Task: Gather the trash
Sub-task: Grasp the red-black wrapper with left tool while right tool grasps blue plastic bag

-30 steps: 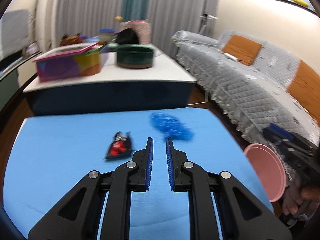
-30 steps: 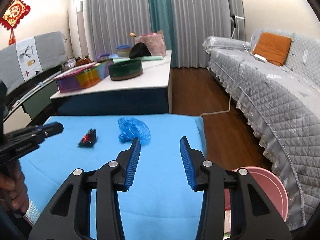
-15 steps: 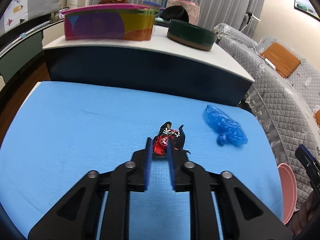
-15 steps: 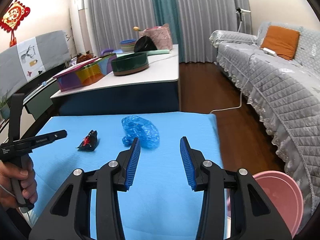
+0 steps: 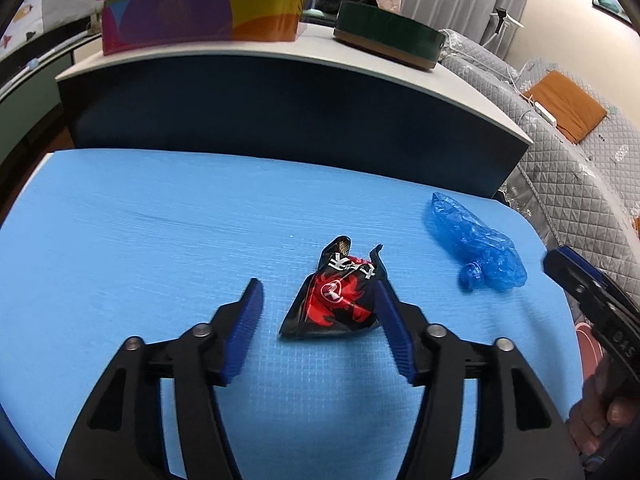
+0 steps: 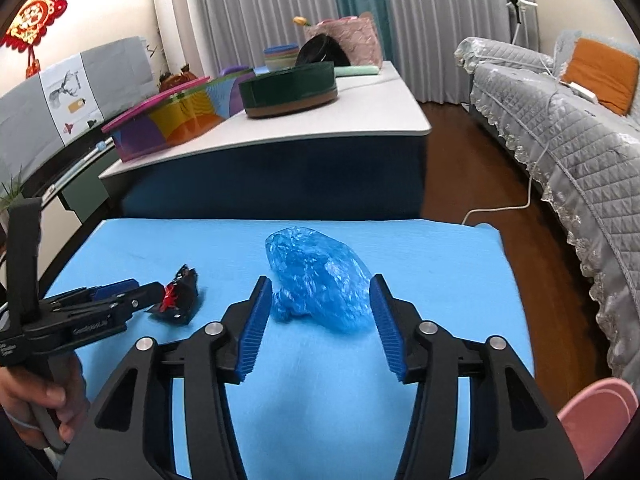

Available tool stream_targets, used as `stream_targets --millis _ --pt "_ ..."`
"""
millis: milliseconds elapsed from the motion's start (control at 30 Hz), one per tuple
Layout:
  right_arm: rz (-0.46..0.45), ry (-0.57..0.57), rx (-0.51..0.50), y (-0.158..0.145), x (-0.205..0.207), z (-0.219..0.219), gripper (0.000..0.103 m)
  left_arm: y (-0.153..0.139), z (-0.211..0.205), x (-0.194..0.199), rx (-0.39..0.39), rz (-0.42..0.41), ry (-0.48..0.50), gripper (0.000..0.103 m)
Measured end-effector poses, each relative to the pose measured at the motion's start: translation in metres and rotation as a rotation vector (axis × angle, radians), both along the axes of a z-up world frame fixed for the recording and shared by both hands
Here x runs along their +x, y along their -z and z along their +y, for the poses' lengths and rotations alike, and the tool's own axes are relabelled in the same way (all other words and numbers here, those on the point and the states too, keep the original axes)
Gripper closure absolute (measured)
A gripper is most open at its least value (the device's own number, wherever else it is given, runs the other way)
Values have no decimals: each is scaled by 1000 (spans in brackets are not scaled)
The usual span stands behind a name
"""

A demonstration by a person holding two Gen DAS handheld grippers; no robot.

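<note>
Both my grippers spread wide, left gripper straddling the wrapper on the mat, right gripper flanking the blue bag, nothing pinched.

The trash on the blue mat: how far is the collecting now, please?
Nothing is collected yet. The black and red wrapper and the crumpled blue plastic bag both lie on the blue mat. The open left gripper brackets the wrapper; the open right gripper brackets the bag. Closing, lifting and dropping both remain, presumably into the pink bin.
</note>
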State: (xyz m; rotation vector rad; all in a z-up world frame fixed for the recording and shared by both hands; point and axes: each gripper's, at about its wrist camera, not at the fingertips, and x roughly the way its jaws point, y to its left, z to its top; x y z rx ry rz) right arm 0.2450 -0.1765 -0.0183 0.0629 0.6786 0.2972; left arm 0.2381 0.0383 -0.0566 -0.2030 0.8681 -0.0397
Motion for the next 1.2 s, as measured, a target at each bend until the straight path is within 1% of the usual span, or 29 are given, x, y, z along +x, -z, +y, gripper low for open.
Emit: stream_targets --millis 133,167,200,267,300,333,367,400,433,533,567,633,667,700,900,967,1033,1067,1100,1133,1167,1200 --pt "45 -3 -25 15 22 7 51 8 -4 5 -8 33 14 43" --pt "54 -5 -30 19 26 8 51 11 -6 6 3 44 18 43" --pt "64 -8 -34 22 29 9 51 12 -7 6 14 51 20 41" --pt "85 -15 -45 29 33 9 55 12 -8 6 17 51 16 41" --pt "91 -17 -50 31 35 10 61 12 -8 6 16 54 16 41" --pt "102 -21 -51 34 36 9 69 12 -9 6 13 58 19 42" --pt "111 -27 -44 35 37 8 75 12 -9 6 12 59 23 47" --pt "121 -33 -36 36 38 7 87 12 -11 6 12 58 29 52" --pt "129 -37 -29 37 38 6 95 10 -13 5 22 57 38 55" --pt "121 -37 -26 31 36 5 100 5 -19 4 56 53 53 66" --pt "115 -37 -25 28 34 4 101 3 -19 3 60 49 57 80" --pt "104 -34 -24 22 29 3 101 -2 -20 1 66 44 63 83" --pt "99 -34 -23 19 27 2 101 -3 -20 -1 70 41 64 98" --pt "94 -34 -21 16 24 1 101 -6 -19 -3 76 40 65 103" --pt "60 -17 -18 -11 1 -8 102 -27 -17 -17 68 2 66 103" --pt "43 -11 -15 -24 -11 -14 102 -33 -16 -22 48 -13 66 103" --pt "26 -4 -15 -37 -24 -20 102 -34 -12 -26 5 -25 54 102" --pt "19 -2 -18 -42 -31 -23 102 -32 -11 -25 -9 -24 49 95" --pt "12 0 -22 -48 -38 -26 102 -30 -11 -25 -12 -25 49 77" --pt "4 4 -25 -55 -47 -30 102 -29 -14 -23 -5 -31 51 68" --pt "-1 7 -23 -61 -54 -34 102 -27 -18 -21 16 -48 55 56" --pt "-6 12 -18 -67 -60 -39 102 -27 -22 -19 28 -57 58 52"
